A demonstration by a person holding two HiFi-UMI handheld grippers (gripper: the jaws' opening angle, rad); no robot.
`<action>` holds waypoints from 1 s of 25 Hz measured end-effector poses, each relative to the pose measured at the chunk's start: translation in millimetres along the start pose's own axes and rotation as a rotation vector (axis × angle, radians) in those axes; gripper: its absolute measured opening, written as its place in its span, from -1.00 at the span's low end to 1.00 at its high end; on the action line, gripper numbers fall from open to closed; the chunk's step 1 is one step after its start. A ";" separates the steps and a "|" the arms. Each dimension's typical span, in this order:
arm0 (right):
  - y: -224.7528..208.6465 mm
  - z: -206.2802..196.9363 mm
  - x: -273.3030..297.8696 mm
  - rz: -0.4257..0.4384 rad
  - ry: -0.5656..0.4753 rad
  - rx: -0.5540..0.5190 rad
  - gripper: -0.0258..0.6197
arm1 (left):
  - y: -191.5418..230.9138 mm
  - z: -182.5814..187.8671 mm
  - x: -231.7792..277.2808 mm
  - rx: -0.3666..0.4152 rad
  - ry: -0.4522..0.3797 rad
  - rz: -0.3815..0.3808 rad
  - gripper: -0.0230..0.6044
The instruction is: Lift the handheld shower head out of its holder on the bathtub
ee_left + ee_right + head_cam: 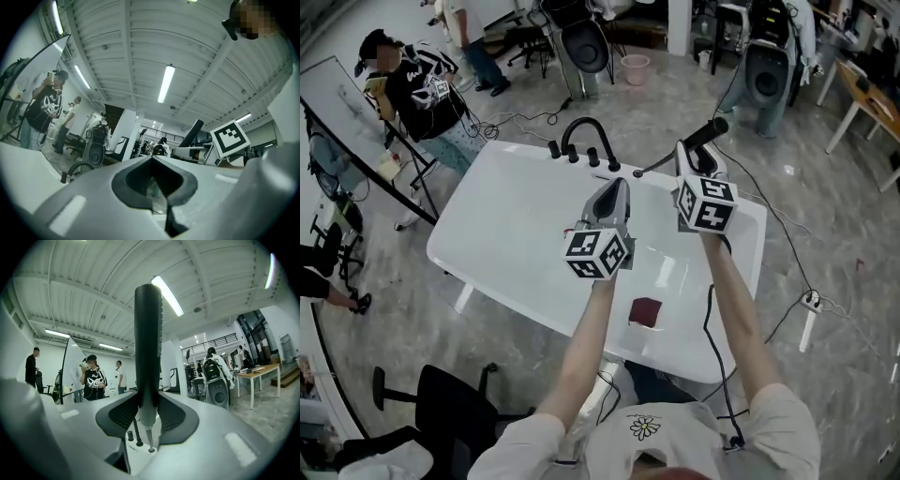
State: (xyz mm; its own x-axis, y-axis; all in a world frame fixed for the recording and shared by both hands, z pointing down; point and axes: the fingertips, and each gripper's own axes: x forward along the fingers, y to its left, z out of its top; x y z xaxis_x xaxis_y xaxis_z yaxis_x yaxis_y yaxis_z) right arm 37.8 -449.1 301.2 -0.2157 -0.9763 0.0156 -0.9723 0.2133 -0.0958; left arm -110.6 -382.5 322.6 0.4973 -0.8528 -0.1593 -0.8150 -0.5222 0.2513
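Right hand-held gripper (148, 405) clamps the dark cylindrical shower head (148, 343), apparently already lifted above the white bathtub (511, 220) mid-frame; left hand-held gripper (153, 180) closed, empty.

In the head view the right gripper (694, 159) is hiding its own jaws under its marker cube. It is also covering the lower handle of the shower head (711, 131), so the holder is not showing there. In the right gripper view the grey jaw bodies are blocking the handle's lower end, and only a sliver of the bathtub (143, 458) is showing between them. A small dark red thing (647, 312) is lying in the bathtub, too small to name. The head view's bottom edge is cutting off the person (675, 431) at the head.
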 end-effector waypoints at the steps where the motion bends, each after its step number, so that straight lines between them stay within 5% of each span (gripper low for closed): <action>1: 2.1 9.1 -15.2 0.000 -0.010 0.003 -0.46 | -12.5 8.2 -6.2 0.011 -0.002 -0.012 -0.93; 12: 24.6 64.0 -168.9 0.049 -0.067 -0.018 -0.46 | -125.8 63.0 -66.3 0.143 -0.084 -0.098 -0.93; 25: 48.9 53.7 -252.9 0.129 -0.104 -0.031 -0.46 | -150.9 71.5 -119.9 0.242 -0.080 -0.063 -0.93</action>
State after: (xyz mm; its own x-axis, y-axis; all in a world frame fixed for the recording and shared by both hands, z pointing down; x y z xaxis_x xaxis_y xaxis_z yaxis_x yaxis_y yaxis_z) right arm 49.6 -193.7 239.1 -0.3299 -0.9389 -0.0980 -0.9398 0.3365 -0.0596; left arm -68.5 -201.1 235.5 0.5319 -0.8107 -0.2445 -0.8355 -0.5495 0.0041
